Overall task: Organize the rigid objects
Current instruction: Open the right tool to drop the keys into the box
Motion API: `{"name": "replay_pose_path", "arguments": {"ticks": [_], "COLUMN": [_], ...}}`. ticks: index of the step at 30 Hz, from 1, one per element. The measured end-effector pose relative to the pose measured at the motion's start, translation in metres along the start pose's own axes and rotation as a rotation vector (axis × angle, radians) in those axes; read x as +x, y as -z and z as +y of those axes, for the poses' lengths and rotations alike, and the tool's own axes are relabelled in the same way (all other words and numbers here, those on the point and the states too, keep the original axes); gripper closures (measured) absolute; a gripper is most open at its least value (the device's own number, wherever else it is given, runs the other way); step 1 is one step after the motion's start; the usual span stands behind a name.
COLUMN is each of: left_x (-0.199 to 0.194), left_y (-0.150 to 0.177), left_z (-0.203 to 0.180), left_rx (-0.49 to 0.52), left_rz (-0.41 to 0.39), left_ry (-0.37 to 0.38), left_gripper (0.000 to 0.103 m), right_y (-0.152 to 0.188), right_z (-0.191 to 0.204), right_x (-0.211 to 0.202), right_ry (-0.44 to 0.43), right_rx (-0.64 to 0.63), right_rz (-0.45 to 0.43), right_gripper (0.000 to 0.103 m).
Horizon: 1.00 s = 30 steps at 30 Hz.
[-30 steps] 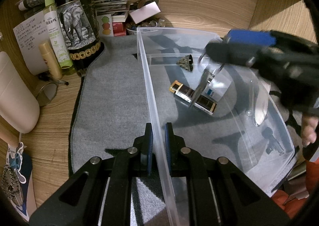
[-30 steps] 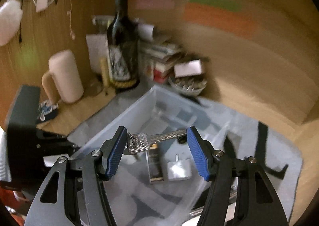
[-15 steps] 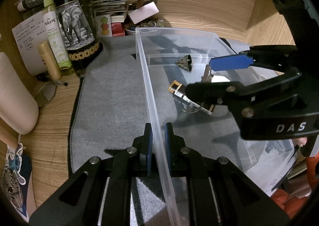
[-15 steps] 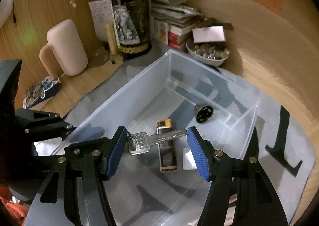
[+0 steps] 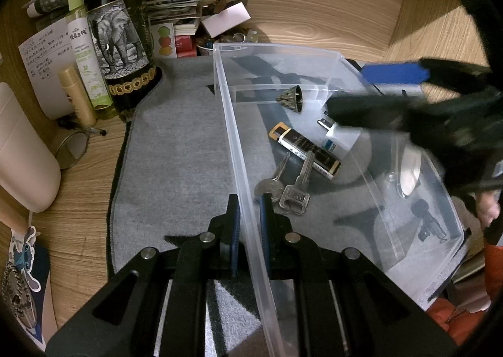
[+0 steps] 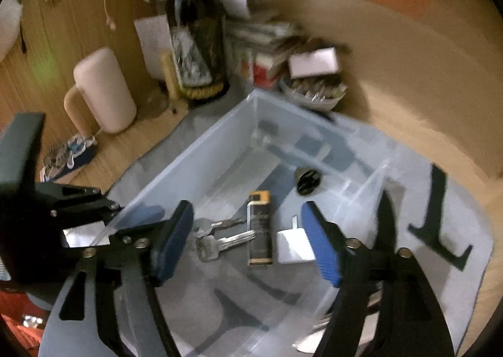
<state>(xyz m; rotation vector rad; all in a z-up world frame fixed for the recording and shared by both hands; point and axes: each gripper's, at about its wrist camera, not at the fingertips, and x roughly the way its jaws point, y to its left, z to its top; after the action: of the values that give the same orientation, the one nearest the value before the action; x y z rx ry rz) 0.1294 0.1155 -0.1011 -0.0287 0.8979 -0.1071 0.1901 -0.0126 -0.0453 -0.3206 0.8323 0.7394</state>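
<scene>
My left hand-held gripper (image 5: pixel 250 225) clamps the clear bin's (image 5: pixel 333 56) near wall at lower centre. My right hand-held gripper (image 6: pixel 248 240) hangs spread and empty above it. The keys (image 5: pixel 284 188) lie inside, touching the lighter (image 5: pixel 303 149).

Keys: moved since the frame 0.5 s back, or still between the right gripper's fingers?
Yes. The keys dropped from the open right gripper to the clear bin floor, left of the lighter.

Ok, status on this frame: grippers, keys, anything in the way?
Left gripper shut on clear bin wall. Right gripper open, empty, above the bin. Keys on bin floor beside lighter. Nothing in the way.
</scene>
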Motion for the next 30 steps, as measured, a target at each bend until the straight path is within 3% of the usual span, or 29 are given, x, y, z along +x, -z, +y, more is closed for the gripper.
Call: {"name": "replay_pose_path", "arguments": {"ticks": [6, 13, 20, 30], "left_x": [0.0, 0.0, 0.0, -0.001], "left_y": [0.0, 0.0, 0.0, 0.001], "left_z": [0.0, 0.0, -0.001, -0.001], "left_rx": [0.0, 0.0, 0.004, 0.005], "left_rz": [0.0, -0.001, -0.001, -0.002], "left_ry": [0.0, 0.0, -0.004, -0.007], "left_gripper": [0.092, 0.092, 0.092, 0.092], "right_y": [0.005, 0.034, 0.091, 0.15], "right_z": [-0.015, -0.046, -0.069, -0.064], "right_x": [-0.048, -0.088, -0.096, -0.045], "right_ry": [0.108, 0.239, 0.331, 0.188], "right_rx": [0.038, 0.143, 0.239, 0.348], "right_rz": [-0.155, -0.222, -0.149, 0.03], "right_gripper": [0.018, 0.015, 0.015, 0.017]}}
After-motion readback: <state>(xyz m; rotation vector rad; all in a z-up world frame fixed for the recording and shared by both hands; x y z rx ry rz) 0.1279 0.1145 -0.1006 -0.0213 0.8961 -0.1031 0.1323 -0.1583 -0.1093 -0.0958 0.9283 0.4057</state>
